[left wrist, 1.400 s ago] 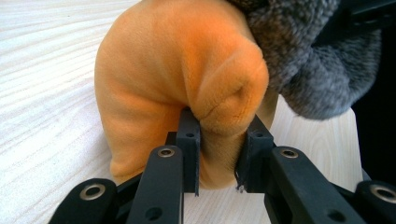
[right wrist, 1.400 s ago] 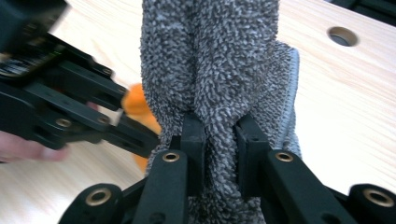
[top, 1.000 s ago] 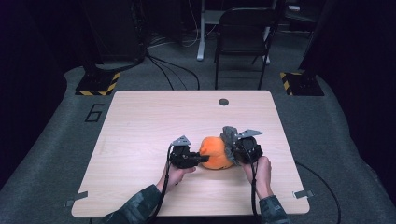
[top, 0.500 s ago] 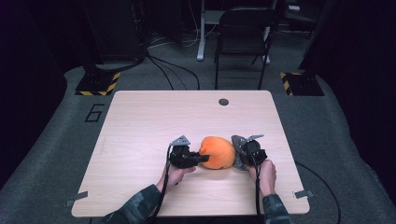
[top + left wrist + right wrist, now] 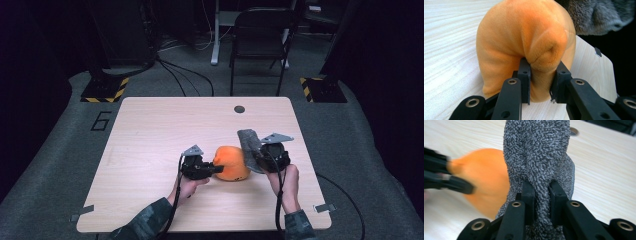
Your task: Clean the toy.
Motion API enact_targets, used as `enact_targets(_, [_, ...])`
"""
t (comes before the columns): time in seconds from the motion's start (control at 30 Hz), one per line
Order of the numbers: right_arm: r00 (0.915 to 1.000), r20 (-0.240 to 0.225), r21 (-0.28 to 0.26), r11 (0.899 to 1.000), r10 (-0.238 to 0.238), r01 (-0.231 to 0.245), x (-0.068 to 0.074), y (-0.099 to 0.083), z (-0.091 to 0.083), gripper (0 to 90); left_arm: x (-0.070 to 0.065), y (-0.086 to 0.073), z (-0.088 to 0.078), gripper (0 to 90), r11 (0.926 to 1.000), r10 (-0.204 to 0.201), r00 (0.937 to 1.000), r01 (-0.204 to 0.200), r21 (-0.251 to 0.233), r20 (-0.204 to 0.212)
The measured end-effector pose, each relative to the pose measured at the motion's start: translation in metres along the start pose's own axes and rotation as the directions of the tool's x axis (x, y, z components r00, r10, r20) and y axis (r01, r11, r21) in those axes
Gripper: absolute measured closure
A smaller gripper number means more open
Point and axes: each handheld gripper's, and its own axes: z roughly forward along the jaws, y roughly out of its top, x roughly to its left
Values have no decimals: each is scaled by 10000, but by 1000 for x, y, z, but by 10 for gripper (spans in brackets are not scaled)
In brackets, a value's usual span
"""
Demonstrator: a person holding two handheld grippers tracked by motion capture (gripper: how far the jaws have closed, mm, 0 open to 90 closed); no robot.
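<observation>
An orange plush lump rests on the light wooden table. My left gripper comes at it from the left and is shut on a fold of it. In the left gripper view the jaws pinch that orange plush. To its right, my right gripper is shut on a grey fuzzy cloth, held up just beside the plush. The right gripper view has the grey cloth squeezed in the gripper, with the orange plush behind at the left.
A round cable hole sits near the table's far edge. A dark chair stands behind the table. Yellow-and-black striped bases and cables lie on the floor beyond the far corners.
The right gripper dipped toward the table half a second ago and has come back up with the grey cloth. The left gripper and the orange plush have stayed put.
</observation>
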Motion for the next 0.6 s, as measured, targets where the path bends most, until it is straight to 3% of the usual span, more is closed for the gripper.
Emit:
enact_targets(0.07, [9995,-94,244,9993,-295,297,12,1,7,775,0,0,0,728,10000,8,10000,-8,-4,10])
enact_targets(0.17, [9976,237,900,9939,-657,634,25,-4,25,777,1,-1,0,723,10000,-19,10000,20,39,-72])
enact_targets(0.4, [9960,363,1061,9913,-822,780,25,-13,41,790,1,-1,2,668,10000,-19,10000,20,98,-89])
enact_targets(0.53, [9959,311,1093,9907,-848,810,24,-15,45,792,4,0,1,546,9978,663,9978,-663,17,74])
enact_targets(0.6, [9959,276,1160,9899,-856,819,22,-15,44,792,7,0,-2,480,9922,1250,9919,-1250,-8,215])
